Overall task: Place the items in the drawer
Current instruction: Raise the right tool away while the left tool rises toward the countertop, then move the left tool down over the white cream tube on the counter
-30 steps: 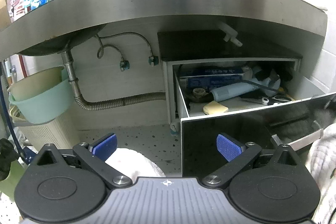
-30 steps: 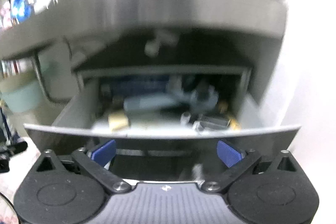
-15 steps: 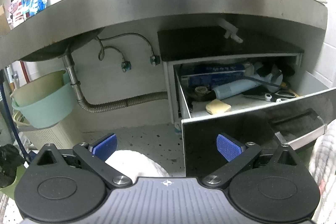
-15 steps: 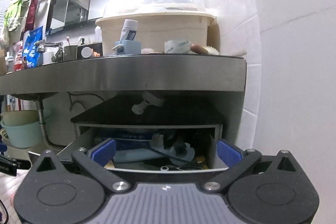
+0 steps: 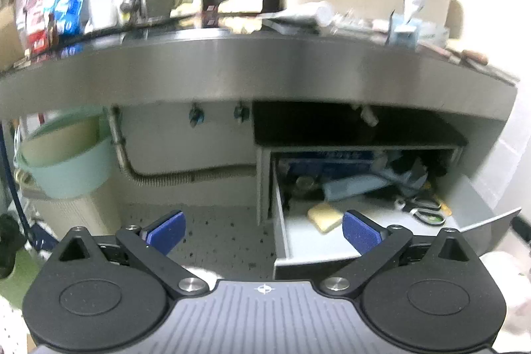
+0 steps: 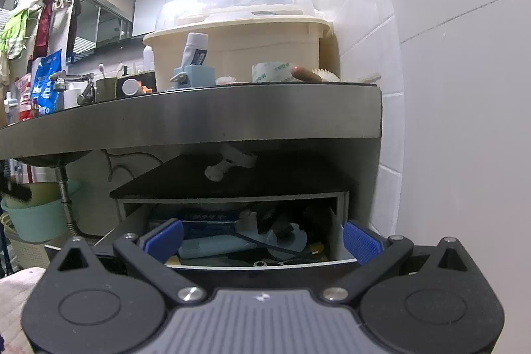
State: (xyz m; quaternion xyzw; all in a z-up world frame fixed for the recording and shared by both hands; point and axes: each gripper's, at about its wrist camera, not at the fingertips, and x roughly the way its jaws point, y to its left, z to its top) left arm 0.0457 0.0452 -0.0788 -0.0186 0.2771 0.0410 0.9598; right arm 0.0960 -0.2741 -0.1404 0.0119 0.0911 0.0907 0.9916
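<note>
Both tools, left tool (image 5: 262,229) and right tool (image 6: 262,239), stand spread and empty. Views have risen from drawer (image 5: 332,249) to bench (image 6: 232,115). Drawer remains pulled out, cluttered; item pickup judged next.

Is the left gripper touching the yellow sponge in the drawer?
Apart. In the left wrist view the left gripper is open and empty, outside the drawer, while the yellow sponge lies on the drawer floor beyond its fingertips.
</note>
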